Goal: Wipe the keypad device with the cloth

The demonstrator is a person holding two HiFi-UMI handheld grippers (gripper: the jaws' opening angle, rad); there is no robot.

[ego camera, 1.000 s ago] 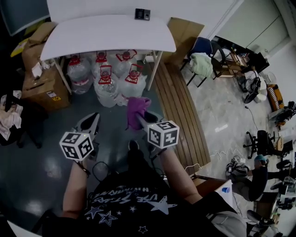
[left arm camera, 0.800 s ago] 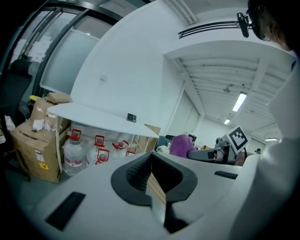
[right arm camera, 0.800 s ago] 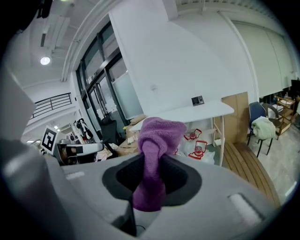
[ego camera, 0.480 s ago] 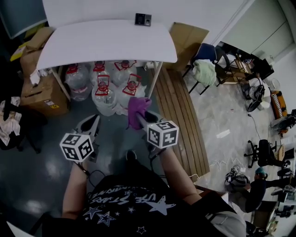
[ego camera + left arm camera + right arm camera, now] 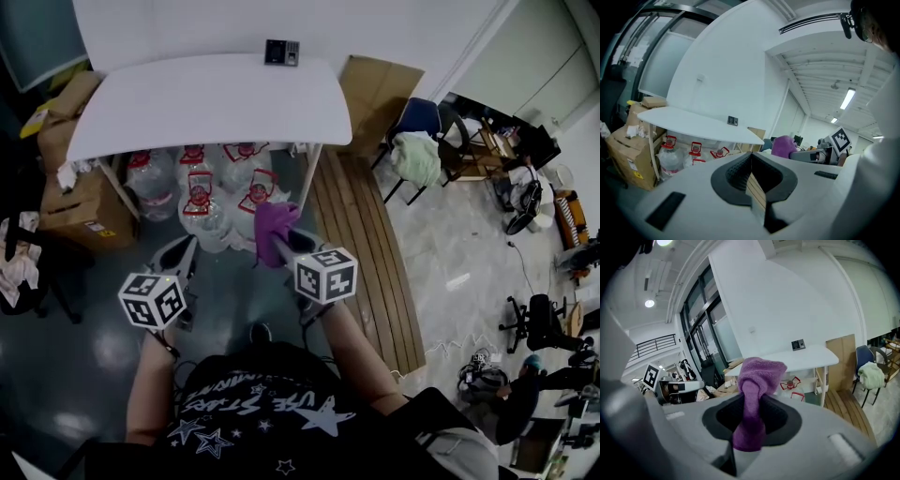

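The right gripper (image 5: pixel 749 414) has its jaws closed on a purple cloth (image 5: pixel 757 378): the cloth is pinched between the two dark pads, a short end hangs below the grip, and a bunched wad stands up above and forward of the fingertips. The left gripper (image 5: pixel 751 172) has its jaws pressed together with nothing between them. In the head view both grippers are held in front of the person's torso, level with each other and apart, the left one to the side of the cloth without touching it. The keypad device (image 5: pixel 281 52) is well apart from both sets of fingers, far ahead of them. It lies at the far edge of a white table (image 5: pixel 187 98), just beside the wall. In the head view it sits almost straight ahead of the right fingertips; in the right gripper view it appears just right of the cloth's top, and in the left gripper view slightly left of the jaw line. The cloth does not touch the device. Between the fingers and the device, under the table, stand large water bottles (image 5: pixel 199 199) with red handles. Left of the left gripper are cardboard boxes (image 5: pixel 80 202). Right of the right gripper lies a wooden slatted platform (image 5: pixel 361 248) on the floor.
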